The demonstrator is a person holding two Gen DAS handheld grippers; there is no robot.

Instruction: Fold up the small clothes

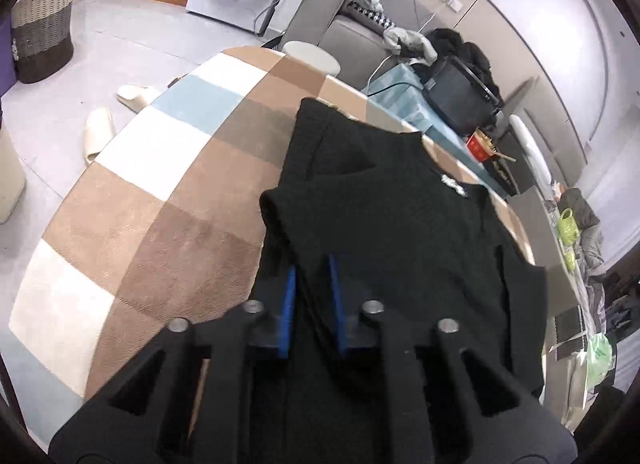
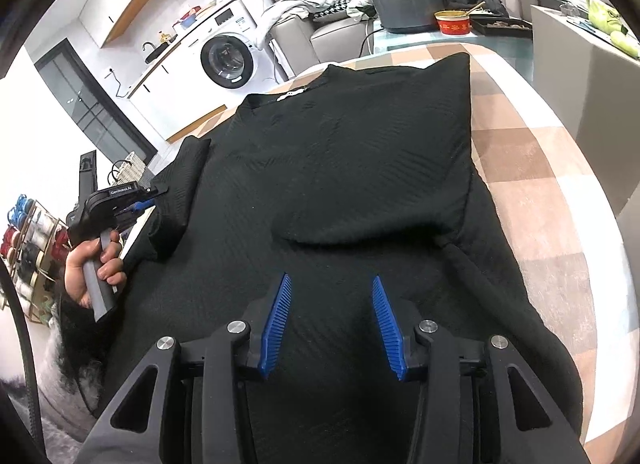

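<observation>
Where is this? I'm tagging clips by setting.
Most likely a lived-in home, a combined living and laundry area: a front-loading washing machine, a grey sofa heaped with clothes, and a woven laundry basket on the tiled floor.

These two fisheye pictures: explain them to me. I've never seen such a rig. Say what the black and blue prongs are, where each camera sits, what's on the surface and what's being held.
There is no robot here. A person holds a hand-operated gripper in each hand, and each carries a wide-angle camera looking along its two blue-padded fingers.

The left wrist view shows the left gripper closed on a fold of a black knit top, lifting that side. The right wrist view shows the right gripper with its jaws apart, above the same top and gripping nothing. At its left edge you see the person's left hand holding the other gripper.

The top lies on a checked rug in beige, brown, white and pale blue.
</observation>
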